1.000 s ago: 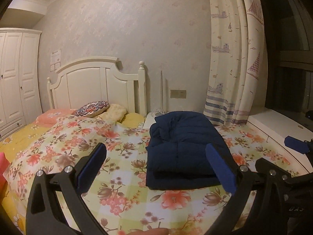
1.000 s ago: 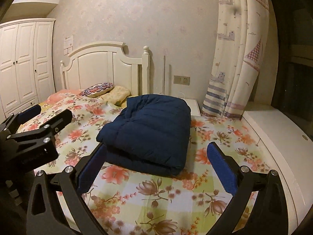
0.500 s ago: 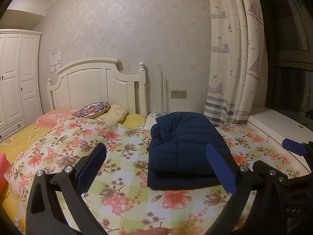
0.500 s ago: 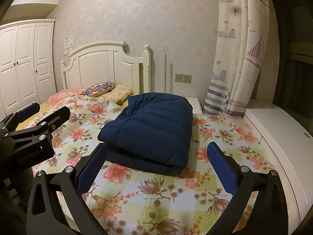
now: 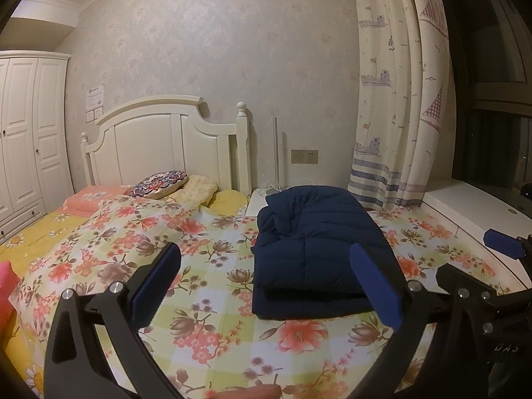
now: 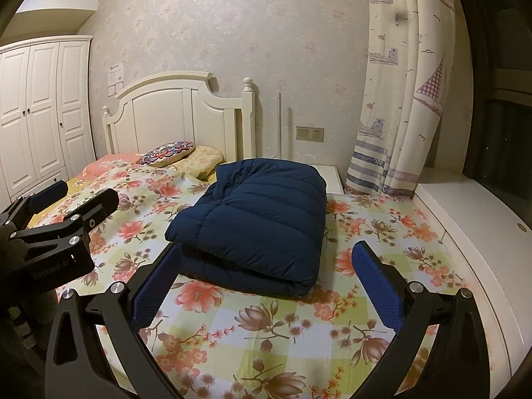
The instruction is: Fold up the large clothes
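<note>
Bedroom with pale patterned wallpaper, a white wooden headboard (image 5: pixel 166 139) and a sailboat-print curtain (image 6: pixel 402 99); the bed carries a floral bedspread (image 5: pixel 206 326). On that bedspread, toward the curtain side, lies a navy quilted down jacket (image 6: pixel 259 222), folded into a thick rectangular bundle of stacked layers. Its near edge is rounded and fairly square; some loose cloth bunches at the far left corner. Neither tool touches it. The left gripper (image 5: pixel 266 282) is released, jaws wide apart, nothing between them. The right gripper (image 6: pixel 266 282) is likewise spread and empty, hovering near the bundle's front edge. Judgement: folding appears essentially complete. Any remaining tidy-up would best be a light tuck of the bunched corner, without dragging the layers askew.
</note>
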Demonstrator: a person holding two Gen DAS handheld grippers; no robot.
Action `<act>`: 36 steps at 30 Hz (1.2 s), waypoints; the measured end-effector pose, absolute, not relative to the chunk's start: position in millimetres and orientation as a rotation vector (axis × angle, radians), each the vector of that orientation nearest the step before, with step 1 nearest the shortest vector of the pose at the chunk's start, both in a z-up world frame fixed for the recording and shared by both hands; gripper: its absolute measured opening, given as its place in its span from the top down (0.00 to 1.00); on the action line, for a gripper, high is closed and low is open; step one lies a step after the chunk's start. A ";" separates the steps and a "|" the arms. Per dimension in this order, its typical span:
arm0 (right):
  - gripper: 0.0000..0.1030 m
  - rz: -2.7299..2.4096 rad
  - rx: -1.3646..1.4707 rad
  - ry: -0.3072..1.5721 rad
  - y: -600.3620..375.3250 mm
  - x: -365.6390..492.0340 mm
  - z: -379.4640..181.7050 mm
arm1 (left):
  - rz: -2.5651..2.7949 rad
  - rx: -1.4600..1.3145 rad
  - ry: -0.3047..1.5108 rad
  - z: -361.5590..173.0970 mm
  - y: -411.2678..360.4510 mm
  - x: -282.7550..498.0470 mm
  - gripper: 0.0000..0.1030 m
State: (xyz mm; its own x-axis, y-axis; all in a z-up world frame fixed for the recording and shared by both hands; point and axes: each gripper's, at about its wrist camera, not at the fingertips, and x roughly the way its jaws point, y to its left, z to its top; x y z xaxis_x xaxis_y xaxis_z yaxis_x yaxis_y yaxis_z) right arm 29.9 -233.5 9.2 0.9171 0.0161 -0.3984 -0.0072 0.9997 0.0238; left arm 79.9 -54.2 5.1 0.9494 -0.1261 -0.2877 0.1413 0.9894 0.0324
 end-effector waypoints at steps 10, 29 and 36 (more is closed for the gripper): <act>0.05 0.010 0.024 0.408 -232.4 29.4 10.6 | -0.135 0.054 0.290 4.9 -54.0 80.0 0.02; 0.05 0.011 0.023 0.409 -229.8 29.9 10.8 | -0.135 0.061 0.277 4.0 -50.3 74.9 0.02; 0.05 0.022 0.023 0.422 -227.1 33.9 5.5 | -0.200 0.073 0.320 -5.3 -58.4 79.7 0.02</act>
